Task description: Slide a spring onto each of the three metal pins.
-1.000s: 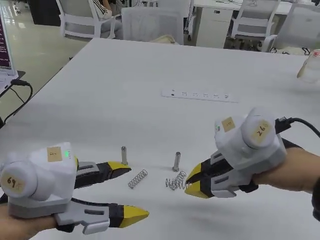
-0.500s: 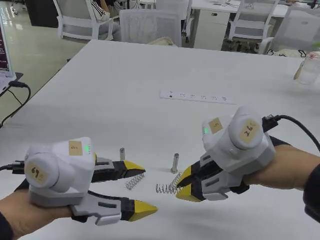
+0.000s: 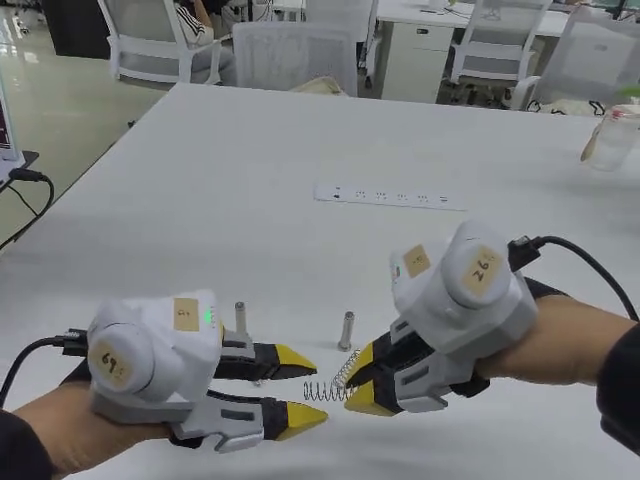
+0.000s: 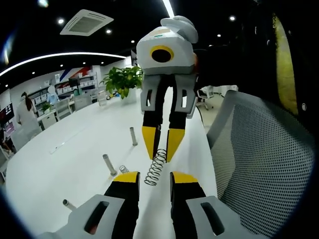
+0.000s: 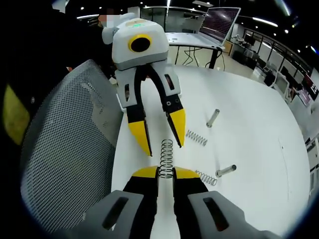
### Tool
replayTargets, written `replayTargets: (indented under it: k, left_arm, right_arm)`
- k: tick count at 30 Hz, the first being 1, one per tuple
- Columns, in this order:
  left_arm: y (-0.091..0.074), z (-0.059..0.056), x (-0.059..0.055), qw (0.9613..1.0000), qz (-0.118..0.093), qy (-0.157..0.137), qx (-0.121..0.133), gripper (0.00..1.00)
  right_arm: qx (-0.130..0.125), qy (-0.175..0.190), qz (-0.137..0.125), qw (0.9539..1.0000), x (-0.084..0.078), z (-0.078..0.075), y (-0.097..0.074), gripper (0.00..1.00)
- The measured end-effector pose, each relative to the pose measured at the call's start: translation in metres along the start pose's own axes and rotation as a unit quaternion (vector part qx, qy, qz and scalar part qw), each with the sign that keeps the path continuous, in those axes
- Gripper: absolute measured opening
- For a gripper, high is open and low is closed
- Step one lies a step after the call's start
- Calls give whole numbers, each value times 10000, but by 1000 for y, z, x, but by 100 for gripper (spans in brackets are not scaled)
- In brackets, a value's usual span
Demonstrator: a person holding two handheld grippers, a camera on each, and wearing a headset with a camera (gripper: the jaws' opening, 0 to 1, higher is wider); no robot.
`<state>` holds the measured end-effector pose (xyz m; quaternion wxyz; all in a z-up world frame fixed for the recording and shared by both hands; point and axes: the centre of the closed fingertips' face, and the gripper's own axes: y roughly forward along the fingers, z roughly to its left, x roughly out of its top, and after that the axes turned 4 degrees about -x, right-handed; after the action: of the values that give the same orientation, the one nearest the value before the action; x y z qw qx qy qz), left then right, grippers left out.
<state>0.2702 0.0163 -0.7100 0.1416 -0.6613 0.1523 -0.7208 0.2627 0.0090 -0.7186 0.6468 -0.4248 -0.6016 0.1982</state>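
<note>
My right gripper (image 3: pixel 356 384) is shut on one end of a thin wire spring (image 3: pixel 328 381), low over the white table (image 3: pixel 300 150). The spring's free end points between the open jaws of my left gripper (image 3: pixel 316 390). In the right gripper view the spring (image 5: pixel 166 155) runs from my right gripper (image 5: pixel 166 173) towards the left one (image 5: pixel 162 142). Two short metal pins (image 3: pixel 240 317) (image 3: pixel 346 329) stand upright behind the grippers. The left gripper view shows three pins; the nearest (image 4: pixel 67 204) lies tilted. Two loose springs (image 5: pixel 197 137) (image 5: pixel 205 178) lie near the pins.
A white power strip (image 3: pixel 390 195) lies across the middle of the table. A clear bottle (image 3: pixel 606 140) stands at the far right edge. Office chairs (image 3: pixel 290 55) line the far side. A black cable (image 3: pixel 575 255) trails from the right gripper.
My right gripper has shut on the spring that lay by the right pin and carried it left. My left gripper has moved right, so its open jaws now flank the spring's free end.
</note>
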Motion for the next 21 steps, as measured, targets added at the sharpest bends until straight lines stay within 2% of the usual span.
replayTargets:
  k: [9, 14, 21]
  left_arm:
    - [4, -2, -6, 9995, 199, 260, -45, 5]
    - [5, -4, -7, 9993, 237, 277, -69, 5]
    - [5, -2, -7, 9995, 206, 231, -43, 3]
  right_arm:
    - [73, -20, 32, 10000, 1, 5, -1, 8]
    - [73, -22, 29, 10000, 1, 6, -2, 8]
    - [28, 3, -141, 9999, 12, 5, -8, 7]
